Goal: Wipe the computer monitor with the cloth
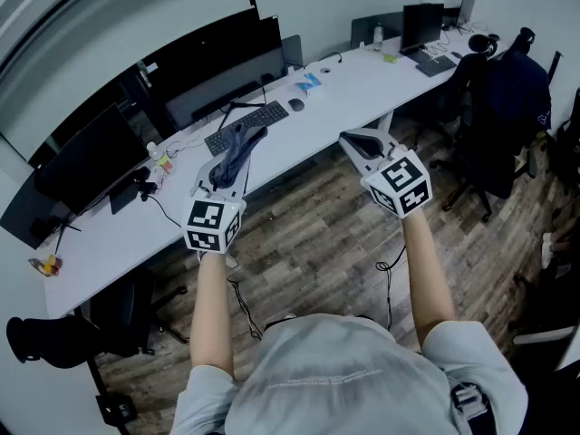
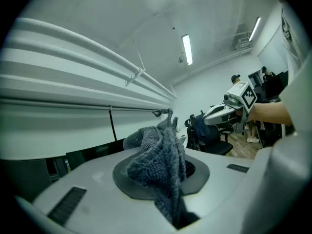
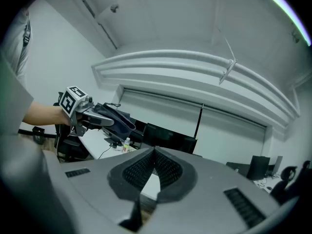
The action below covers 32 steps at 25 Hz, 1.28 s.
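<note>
A dark grey cloth (image 1: 239, 146) hangs bunched from my left gripper (image 1: 225, 172), which is shut on it and held above the floor in front of the white desk (image 1: 362, 80). In the left gripper view the cloth (image 2: 161, 157) fills the space between the jaws and hides their tips. Black monitors (image 1: 213, 62) stand along the desk's far edge, beyond the cloth. My right gripper (image 1: 350, 140) hovers level with the left one, to its right. Its pads (image 3: 168, 172) meet at the tips with nothing between them. The right gripper view also takes in a monitor (image 3: 170, 139).
A keyboard (image 1: 246, 125) and a mouse (image 1: 296, 104) lie on the desk just past the cloth. Another monitor (image 1: 91, 161) stands at the left, with small bottles (image 1: 156, 155) beside it. Office chairs (image 1: 503, 107) stand at the right on the wooden floor (image 1: 308, 243).
</note>
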Each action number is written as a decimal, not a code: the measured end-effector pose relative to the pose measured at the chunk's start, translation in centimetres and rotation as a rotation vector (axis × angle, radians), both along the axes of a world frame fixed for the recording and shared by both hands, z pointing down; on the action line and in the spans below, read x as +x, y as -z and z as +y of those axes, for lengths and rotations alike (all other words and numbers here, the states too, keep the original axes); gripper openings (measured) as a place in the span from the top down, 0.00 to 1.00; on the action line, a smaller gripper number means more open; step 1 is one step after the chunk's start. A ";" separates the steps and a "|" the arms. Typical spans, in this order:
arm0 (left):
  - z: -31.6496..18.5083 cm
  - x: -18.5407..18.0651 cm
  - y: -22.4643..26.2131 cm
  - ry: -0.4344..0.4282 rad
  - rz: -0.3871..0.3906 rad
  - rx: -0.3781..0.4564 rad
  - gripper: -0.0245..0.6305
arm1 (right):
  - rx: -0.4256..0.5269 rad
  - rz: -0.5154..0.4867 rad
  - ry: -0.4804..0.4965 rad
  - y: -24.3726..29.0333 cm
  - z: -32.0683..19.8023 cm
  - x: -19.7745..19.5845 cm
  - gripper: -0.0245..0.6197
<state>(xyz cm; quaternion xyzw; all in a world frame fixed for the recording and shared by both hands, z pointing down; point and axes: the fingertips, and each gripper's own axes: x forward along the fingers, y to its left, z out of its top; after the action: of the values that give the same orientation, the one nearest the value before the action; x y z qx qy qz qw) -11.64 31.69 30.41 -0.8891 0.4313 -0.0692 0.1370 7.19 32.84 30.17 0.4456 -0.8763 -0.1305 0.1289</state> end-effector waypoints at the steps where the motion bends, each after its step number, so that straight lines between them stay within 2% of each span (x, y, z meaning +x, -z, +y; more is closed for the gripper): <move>1: 0.2 0.4 0.0 0.004 0.000 0.000 0.89 | 0.003 -0.004 0.002 0.0 0.2 0.5 0.96; 8: 1.4 3.6 -0.5 0.015 -0.017 -0.001 0.89 | 0.048 -0.021 0.011 0.0 0.9 3.7 0.96; 14: 1.1 5.4 -1.2 0.009 -0.042 -0.022 0.89 | 0.001 -0.035 -0.006 -1.5 0.1 5.9 0.96; 19: -1.1 5.7 -2.0 0.017 -0.041 -0.038 0.89 | -0.041 -0.039 0.054 -2.6 -1.8 5.9 0.96; 26: -8.4 5.8 -3.3 0.022 -0.018 -0.055 0.89 | -0.098 -0.103 0.121 -3.2 -8.2 5.4 0.96; 32: -19.6 5.1 -3.0 0.029 0.029 -0.041 0.89 | -0.063 -0.105 0.157 -2.0 -17.8 4.9 0.96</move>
<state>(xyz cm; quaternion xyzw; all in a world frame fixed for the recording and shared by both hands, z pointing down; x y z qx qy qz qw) -6.50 12.07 33.44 -0.8863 0.4444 -0.0672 0.1117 12.05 15.01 32.14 0.3777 -0.9176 -0.0891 0.0862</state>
